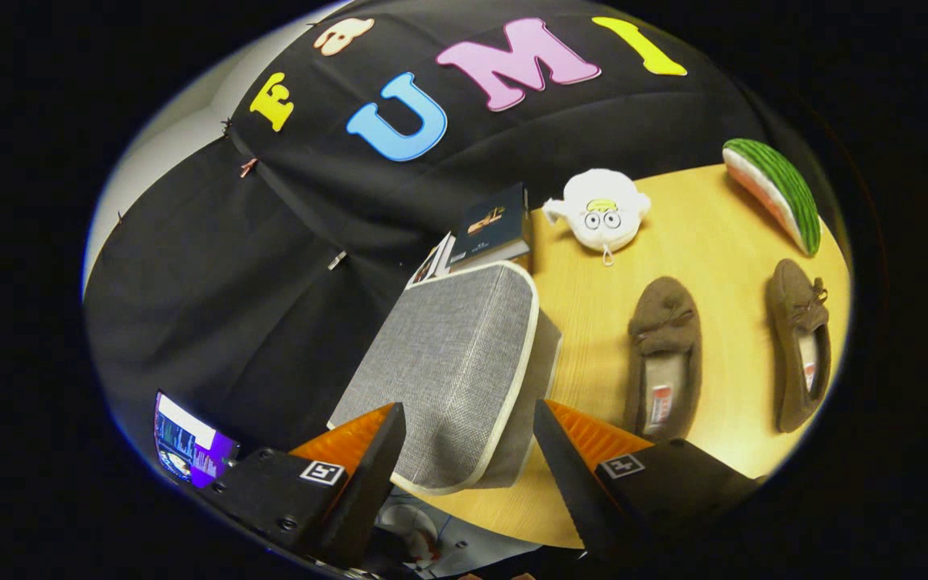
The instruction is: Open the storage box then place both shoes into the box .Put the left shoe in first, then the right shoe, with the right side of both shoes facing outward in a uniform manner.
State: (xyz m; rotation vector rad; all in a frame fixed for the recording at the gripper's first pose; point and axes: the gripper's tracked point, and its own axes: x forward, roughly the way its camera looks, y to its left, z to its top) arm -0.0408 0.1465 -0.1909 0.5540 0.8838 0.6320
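Where the gripper's [468, 439] fingers stand spread apart with nothing between them, one grey fabric storage box [452, 370] with pale piping sits just ahead, its lid shut, at the edge of the wooden table [722, 234]. Beside it lie two brown moccasin slippers [664, 358], the second [801, 342] further out, toes pointing away. Beyond the box are two books [492, 225], one white plush toy [601, 211] and one watermelon-slice cushion [774, 189].
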